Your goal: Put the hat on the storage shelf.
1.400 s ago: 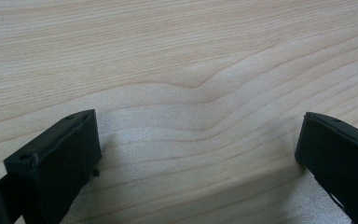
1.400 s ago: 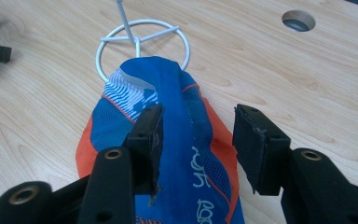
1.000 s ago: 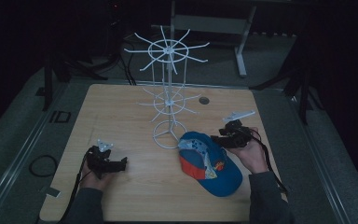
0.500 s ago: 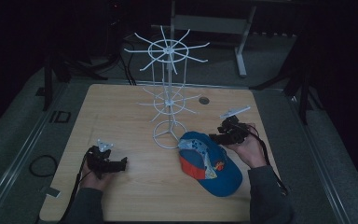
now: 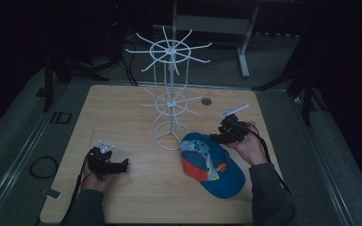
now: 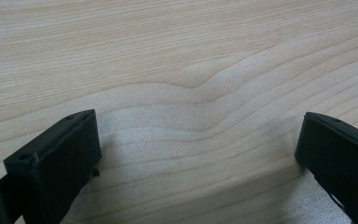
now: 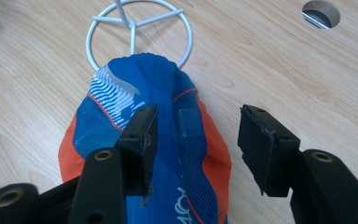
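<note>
The blue-and-orange mesh cap point(image 5: 212, 162) lay on the pale wooden surface point(image 5: 122, 117) against the white wire rack's point(image 5: 169, 94) base. The right hand-held gripper point(image 7: 193, 135) hovered wide above it; the left hand-held gripper point(image 6: 198, 154) was wide over bare wood.

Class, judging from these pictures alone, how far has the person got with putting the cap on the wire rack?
Nothing looks done: the cap lies on the table, its back against the rack's ring base. In hand: the right hand-held gripper is open over the cap's back, one jaw on the fabric. The left hand-held gripper rests open over bare wood. Gripping, lifting and probably hanging remain.
</note>
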`<act>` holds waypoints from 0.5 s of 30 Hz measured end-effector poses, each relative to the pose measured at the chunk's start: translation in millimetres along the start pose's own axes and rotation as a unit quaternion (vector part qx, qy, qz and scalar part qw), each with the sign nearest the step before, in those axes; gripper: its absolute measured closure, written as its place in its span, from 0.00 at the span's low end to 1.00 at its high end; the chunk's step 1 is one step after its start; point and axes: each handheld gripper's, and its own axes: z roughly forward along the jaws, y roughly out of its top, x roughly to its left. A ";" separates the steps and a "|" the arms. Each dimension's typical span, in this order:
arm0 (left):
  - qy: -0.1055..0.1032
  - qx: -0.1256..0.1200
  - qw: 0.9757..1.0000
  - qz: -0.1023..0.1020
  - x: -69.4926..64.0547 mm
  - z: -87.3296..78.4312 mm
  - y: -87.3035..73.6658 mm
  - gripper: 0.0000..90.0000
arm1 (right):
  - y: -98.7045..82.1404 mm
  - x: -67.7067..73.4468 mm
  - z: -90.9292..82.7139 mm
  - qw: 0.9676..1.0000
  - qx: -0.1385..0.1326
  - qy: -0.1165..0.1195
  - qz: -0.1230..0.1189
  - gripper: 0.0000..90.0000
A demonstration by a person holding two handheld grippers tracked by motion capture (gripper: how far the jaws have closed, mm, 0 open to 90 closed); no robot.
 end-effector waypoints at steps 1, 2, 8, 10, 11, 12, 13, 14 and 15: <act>0.000 0.000 1.000 0.000 0.0 0.0 0.0 0.00 | 0.4 0.0 0.4 1.000 0.002 0.001 0.001 0.52; 0.000 0.000 1.000 0.000 -0.1 0.1 0.0 0.00 | 0.8 -0.3 1.1 1.000 0.002 0.001 0.000 0.52; 0.000 0.000 1.000 0.001 0.2 0.0 0.0 0.00 | 3.8 -0.3 4.0 1.000 0.007 0.005 -0.004 0.51; 0.000 0.000 1.000 0.001 0.1 0.0 0.0 0.00 | 5.1 0.2 4.8 1.000 0.009 0.006 -0.005 0.50; 0.000 0.000 1.000 0.001 0.1 0.0 0.0 0.00 | 5.6 0.3 5.2 1.000 0.009 0.006 -0.006 0.50; 0.001 0.000 1.000 0.001 0.1 0.0 0.0 0.00 | 6.0 0.4 5.6 1.000 0.009 0.007 -0.006 0.50; 0.001 -0.001 1.000 0.001 0.1 0.1 0.0 0.00 | 6.3 0.3 6.3 1.000 0.009 0.007 -0.007 0.50; 0.001 -0.001 1.000 0.000 0.0 0.1 0.0 0.00 | 6.5 0.3 6.9 1.000 0.010 0.008 -0.006 0.50; 0.001 -0.001 1.000 0.000 0.1 0.1 0.0 0.00 | 6.6 0.1 7.6 1.000 0.011 0.009 -0.007 0.49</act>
